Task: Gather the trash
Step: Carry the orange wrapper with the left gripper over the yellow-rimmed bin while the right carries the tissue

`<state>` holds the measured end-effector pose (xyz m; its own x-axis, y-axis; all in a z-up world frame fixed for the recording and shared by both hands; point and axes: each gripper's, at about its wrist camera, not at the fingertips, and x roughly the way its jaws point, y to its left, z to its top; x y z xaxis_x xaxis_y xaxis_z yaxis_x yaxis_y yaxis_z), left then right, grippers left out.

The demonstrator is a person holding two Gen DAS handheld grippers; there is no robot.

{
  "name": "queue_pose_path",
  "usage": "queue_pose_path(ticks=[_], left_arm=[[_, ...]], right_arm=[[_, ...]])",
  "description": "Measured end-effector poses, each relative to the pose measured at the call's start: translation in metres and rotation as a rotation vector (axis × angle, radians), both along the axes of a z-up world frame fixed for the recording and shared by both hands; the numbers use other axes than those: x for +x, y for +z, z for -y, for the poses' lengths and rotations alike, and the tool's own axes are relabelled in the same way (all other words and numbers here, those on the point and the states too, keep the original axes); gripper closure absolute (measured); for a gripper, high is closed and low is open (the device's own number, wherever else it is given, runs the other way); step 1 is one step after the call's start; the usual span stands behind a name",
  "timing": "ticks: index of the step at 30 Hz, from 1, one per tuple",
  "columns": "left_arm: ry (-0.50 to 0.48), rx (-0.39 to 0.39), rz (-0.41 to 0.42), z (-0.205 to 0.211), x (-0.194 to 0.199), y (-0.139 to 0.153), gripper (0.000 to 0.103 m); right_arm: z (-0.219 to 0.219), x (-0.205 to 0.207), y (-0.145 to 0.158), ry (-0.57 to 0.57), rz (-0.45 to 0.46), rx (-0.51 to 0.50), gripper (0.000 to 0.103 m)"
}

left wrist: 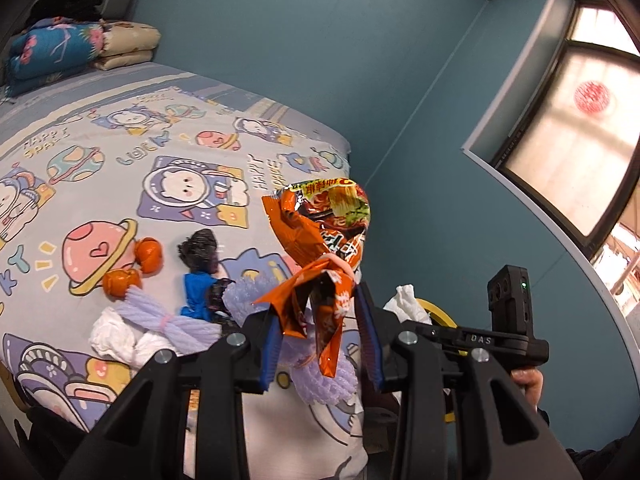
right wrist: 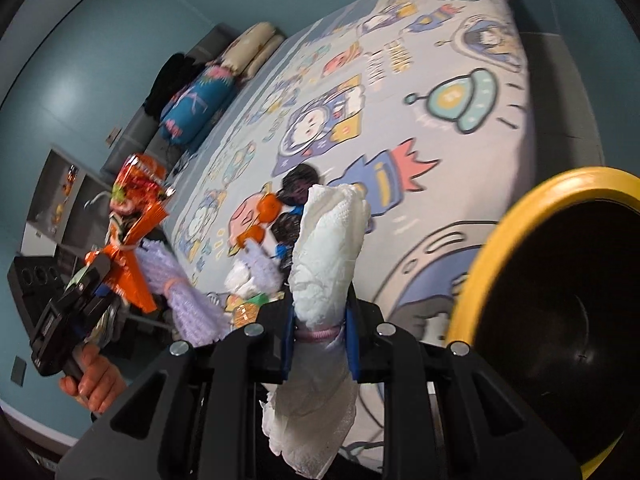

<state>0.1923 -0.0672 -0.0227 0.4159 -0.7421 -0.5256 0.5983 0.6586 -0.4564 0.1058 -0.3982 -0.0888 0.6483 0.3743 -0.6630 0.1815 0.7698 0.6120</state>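
My left gripper [left wrist: 320,328] is shut on an orange noodle wrapper [left wrist: 324,232] tied with a pink band, held above the bed's edge; it also shows in the right wrist view [right wrist: 132,208]. My right gripper [right wrist: 320,336] is shut on a rolled white paper towel [right wrist: 328,256] with a pink band, next to a yellow-rimmed black bin [right wrist: 560,312]. On the bed lie orange peels [left wrist: 148,256], a black bag [left wrist: 200,252], a blue wrapper [left wrist: 198,292], purple foam netting [left wrist: 160,312] and white tissue [left wrist: 116,336].
The bed has a cartoon space sheet [left wrist: 120,168]. Folded quilts [left wrist: 56,52] are stacked at its far end against the blue wall. A window [left wrist: 560,128] is on the right. The other gripper and hand show at the right [left wrist: 516,320].
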Motion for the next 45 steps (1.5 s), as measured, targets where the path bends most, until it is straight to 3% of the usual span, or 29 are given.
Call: queue_pose_path(ticks=[9,20,33,45], left_arm=[[-0.059,0.032,0.01,0.039,-0.013,0.005,0.071],[-0.164,0.075,0.018,0.097,-0.027,0.006,0.071],[-0.27,0.122,0.0,0.17,-0.039,-0.007,0.071],[-0.334,0.174,-0.024,0.216,-0.053,-0.026,0.071]], right_arm=[[0.036,-0.028,0.0,-0.075,0.029,0.012,0.083],[0.076,-0.061,0.015,-0.208,0.067,-0.06,0.083],[0.116,-0.091,0.001,-0.343,0.025,-0.105,0.083],[0.131,-0.105,-0.01,-0.391,0.002,-0.108,0.083]])
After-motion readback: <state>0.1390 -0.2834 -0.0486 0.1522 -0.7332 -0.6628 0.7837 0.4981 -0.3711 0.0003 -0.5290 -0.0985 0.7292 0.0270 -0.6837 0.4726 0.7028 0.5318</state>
